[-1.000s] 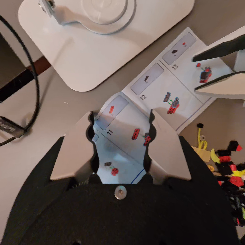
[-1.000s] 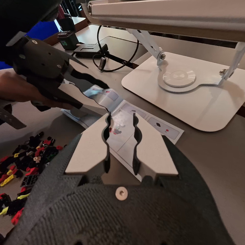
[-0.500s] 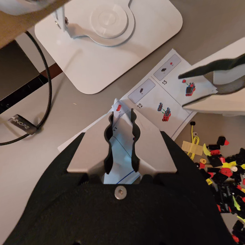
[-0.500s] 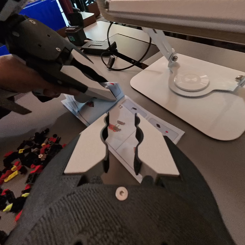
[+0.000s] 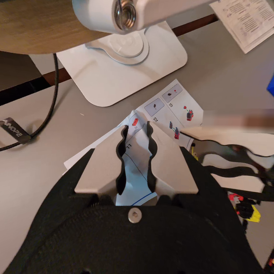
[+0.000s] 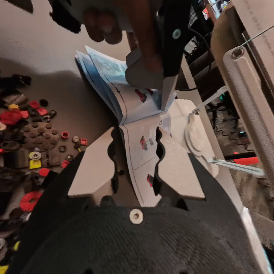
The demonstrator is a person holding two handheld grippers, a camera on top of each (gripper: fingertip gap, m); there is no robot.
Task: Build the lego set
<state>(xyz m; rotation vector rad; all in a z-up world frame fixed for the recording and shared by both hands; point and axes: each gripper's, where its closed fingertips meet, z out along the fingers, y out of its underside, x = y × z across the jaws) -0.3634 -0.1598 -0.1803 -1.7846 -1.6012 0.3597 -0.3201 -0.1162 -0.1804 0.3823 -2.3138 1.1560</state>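
Observation:
The instruction booklet [image 5: 170, 112] lies open on the grey table. My left gripper [image 5: 137, 126] is shut on one of its pages [image 5: 137, 148], which stands lifted and bunched between the fingers. In the right wrist view the same page [image 6: 133, 106] curves up from the spine under the left gripper [image 6: 164, 108]. My right gripper [image 6: 136, 130] is open and empty, low over the booklet's flat right page [image 6: 142, 148] near the spine. It also shows in the left wrist view [image 5: 198, 149]. A pile of loose black, red and yellow lego pieces [image 6: 37, 140] lies to its left.
A white stand base [image 5: 118, 77] sits just behind the booklet, its arm and a wooden board overhead. A black cable [image 5: 54, 89] runs at the left. A printed sheet [image 5: 244, 22] lies at the far right. A hand [image 6: 103, 26] holds the left gripper.
My left gripper closed on the booklet page and lifted it. My right gripper swung down close over the booklet's right page, beside the lego pile.

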